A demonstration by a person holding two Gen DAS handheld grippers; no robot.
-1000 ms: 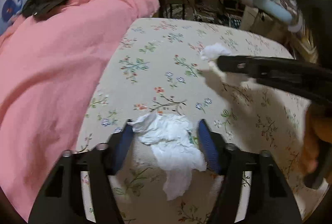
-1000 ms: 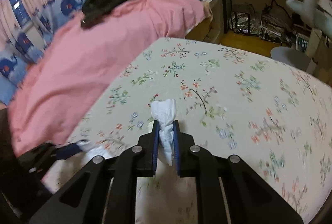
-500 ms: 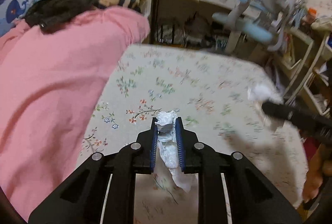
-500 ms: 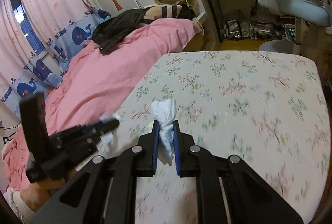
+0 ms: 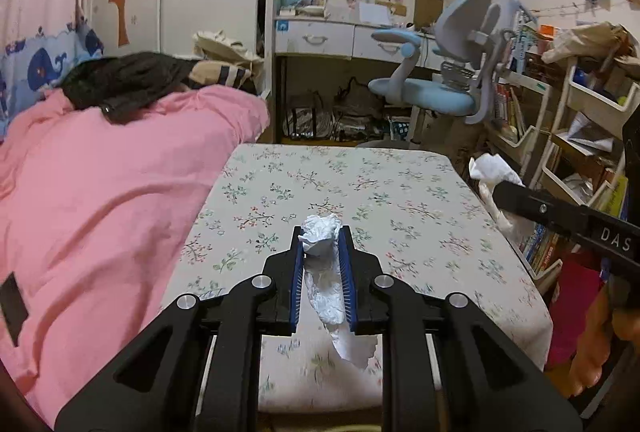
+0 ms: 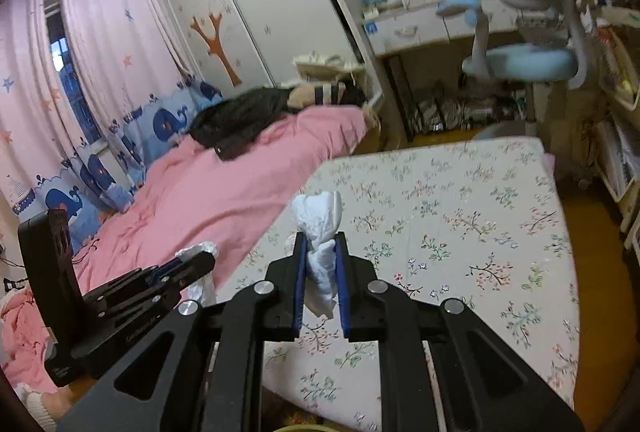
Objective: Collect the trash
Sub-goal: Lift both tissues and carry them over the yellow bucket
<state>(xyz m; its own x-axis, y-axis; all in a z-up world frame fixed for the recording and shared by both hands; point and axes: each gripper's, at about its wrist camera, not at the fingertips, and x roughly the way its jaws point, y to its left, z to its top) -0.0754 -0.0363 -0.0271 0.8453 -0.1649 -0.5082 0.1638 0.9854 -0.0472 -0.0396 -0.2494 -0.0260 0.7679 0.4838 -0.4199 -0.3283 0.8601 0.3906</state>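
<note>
Change, left: a second ago the left gripper [image 5: 323, 244] sat low over the floral mattress [image 5: 400, 200] with its pads spread either side of a crumpled white tissue [image 5: 322, 264]; its jaws have just been closing and now pinch that tissue, lifted clear of the fabric.
Change, right: the right gripper [image 6: 320, 252] is clamped on a second tissue wad [image 6: 318, 228], as it was a second ago, but now higher, with far more of the room in sight.
Tissue positions: each wad pokes above its blue pads [image 5: 345, 264] and trails below them; both hang over the mattress, not touching it.
Hard to see: the right wrist view is motion-blurred around the desk chair [image 6: 532, 44] and shelves; in the left wrist view the right gripper is cut off at the frame edge, and only part of the hand [image 5: 592, 344] under it shows.
Edges: the pink duvet [image 5: 100, 200] covers the mattress's left side; its far edge faces the desk [image 5: 352, 40]; a bookshelf [image 5: 520, 112] stands close along the right edge.
Open room: the bare floral surface ahead of both grippers.
</note>
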